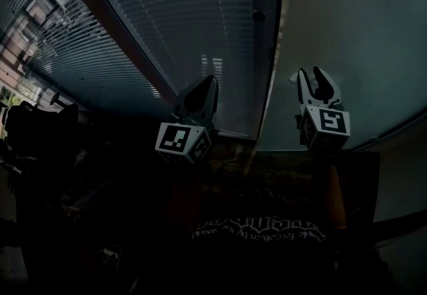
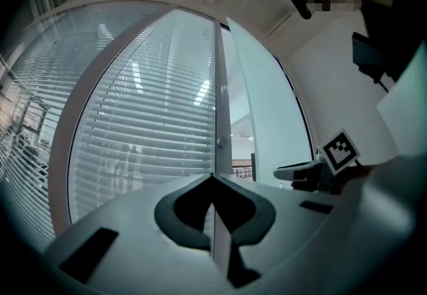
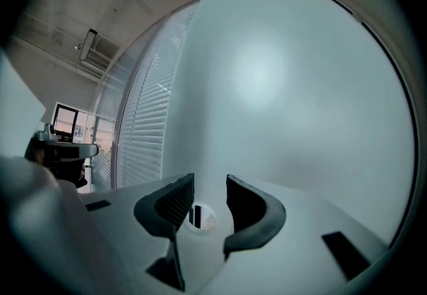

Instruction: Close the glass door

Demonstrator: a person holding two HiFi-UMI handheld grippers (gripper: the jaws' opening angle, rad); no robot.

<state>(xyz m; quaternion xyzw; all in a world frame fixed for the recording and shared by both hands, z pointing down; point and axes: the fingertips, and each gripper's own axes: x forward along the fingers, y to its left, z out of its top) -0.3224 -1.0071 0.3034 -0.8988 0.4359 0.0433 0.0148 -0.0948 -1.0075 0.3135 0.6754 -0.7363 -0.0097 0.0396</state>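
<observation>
The glass door [image 1: 187, 27] with horizontal blinds fills the left and middle of the head view; its dark vertical edge [image 1: 267, 53] carries a small round knob [image 1: 258, 16]. My left gripper [image 1: 211, 81] is shut with nothing in it and points at the pane near that edge. In the left gripper view its jaws [image 2: 213, 179] meet in front of the door's edge [image 2: 220, 100], just below the knob [image 2: 222, 142]. A narrow gap [image 2: 243, 153] beside the edge shows a room beyond. My right gripper [image 1: 311, 73] is open and empty, facing the plain wall [image 3: 287, 87].
A pale wall [image 1: 353, 27] lies right of the door's edge. Dark furniture and clutter [image 1: 40, 127] sit at the left. A monitor [image 3: 65, 120] stands at the far left of the right gripper view. The person's body is close behind both grippers.
</observation>
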